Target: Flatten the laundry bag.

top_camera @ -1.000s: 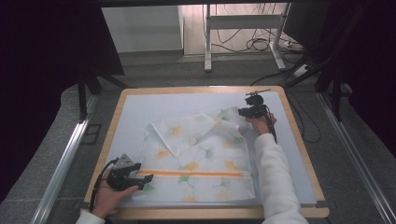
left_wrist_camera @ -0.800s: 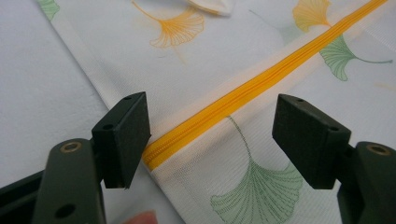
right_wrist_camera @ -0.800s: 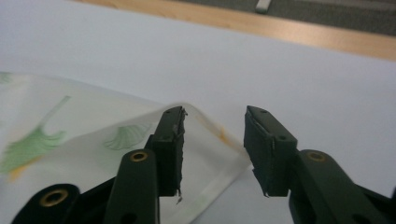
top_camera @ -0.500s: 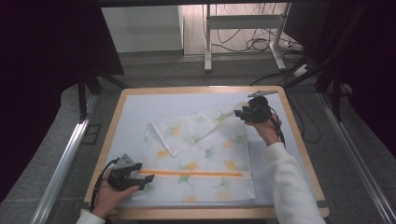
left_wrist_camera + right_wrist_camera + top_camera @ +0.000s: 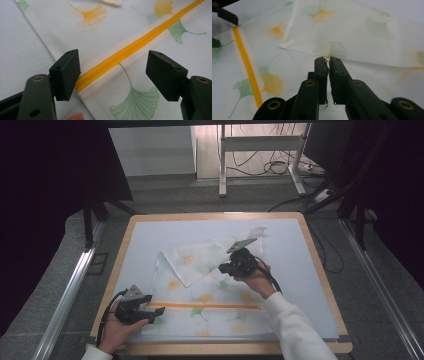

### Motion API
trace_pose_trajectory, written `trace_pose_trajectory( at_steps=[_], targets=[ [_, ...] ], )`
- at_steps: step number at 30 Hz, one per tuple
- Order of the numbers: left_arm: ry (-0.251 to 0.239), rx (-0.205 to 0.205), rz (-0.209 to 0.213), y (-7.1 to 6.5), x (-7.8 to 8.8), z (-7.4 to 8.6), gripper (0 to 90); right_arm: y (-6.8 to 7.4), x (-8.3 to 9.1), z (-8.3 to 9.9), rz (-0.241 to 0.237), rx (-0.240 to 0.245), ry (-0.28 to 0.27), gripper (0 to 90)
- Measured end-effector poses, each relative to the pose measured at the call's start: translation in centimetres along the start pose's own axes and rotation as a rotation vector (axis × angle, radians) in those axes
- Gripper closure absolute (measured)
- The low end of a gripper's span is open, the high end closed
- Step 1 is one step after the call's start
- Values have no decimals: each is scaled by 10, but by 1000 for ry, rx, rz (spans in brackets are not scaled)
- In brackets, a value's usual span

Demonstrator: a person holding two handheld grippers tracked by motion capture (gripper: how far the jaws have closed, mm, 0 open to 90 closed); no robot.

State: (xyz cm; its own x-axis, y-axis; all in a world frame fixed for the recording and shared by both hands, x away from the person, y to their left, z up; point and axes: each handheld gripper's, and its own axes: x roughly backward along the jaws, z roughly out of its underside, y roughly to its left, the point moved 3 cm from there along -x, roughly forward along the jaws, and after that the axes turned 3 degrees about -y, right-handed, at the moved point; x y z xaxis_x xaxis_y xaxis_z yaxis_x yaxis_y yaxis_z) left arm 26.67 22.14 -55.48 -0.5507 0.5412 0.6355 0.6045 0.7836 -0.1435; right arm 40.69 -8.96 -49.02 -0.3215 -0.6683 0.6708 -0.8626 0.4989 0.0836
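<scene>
A white cloth [image 5: 210,295] printed with ginkgo leaves lies flat on the table, a yellow zipper [image 5: 205,306] running across its near part. Its far left part is folded over into a flap [image 5: 192,262]. My left gripper [image 5: 156,315] rests at the zipper's left end, its jaws open on either side of the zipper [image 5: 130,51] without pressing it. My right gripper [image 5: 223,268] hovers over the middle of the cloth, just in front of the flap's edge [image 5: 362,42]. Its jaws [image 5: 329,61] have just been closing and stand shut, with nothing seen between them.
The cloth lies on a pale mat inside a wooden table rim [image 5: 320,270]. Behind the table stand a metal frame [image 5: 260,142] and loose cables [image 5: 280,167] on the floor. Dark curtains flank both sides.
My right gripper has moved from the cloth's far right corner leftward and nearer, to the cloth's middle, and its jaws have come together. The left gripper has stayed put.
</scene>
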Motion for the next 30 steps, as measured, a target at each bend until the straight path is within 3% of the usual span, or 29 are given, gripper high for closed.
trace_pose_trajectory(
  at_steps=[5, 13, 20, 24, 30],
  targets=[
    [1, -2, -1, 0, 0, 0, 277, 21, -20, -5, -42, 43, 37, 773],
    [-2, 6, 3, 0, 1, 0, 277, 47, -58, -12, -117, 63, 78, 776],
    [-1, -1, 4, 0, 1, 0, 277, 69, -84, -14, -120, 119, 119, 848],
    [-4, 4, 3, 0, 1, 0, 277, 75, -97, -19, -95, 140, 126, 718],
    [0, -1, 5, 1, 2, 0, 277, 73, -112, -22, -46, 167, 142, 625]
  ],
)
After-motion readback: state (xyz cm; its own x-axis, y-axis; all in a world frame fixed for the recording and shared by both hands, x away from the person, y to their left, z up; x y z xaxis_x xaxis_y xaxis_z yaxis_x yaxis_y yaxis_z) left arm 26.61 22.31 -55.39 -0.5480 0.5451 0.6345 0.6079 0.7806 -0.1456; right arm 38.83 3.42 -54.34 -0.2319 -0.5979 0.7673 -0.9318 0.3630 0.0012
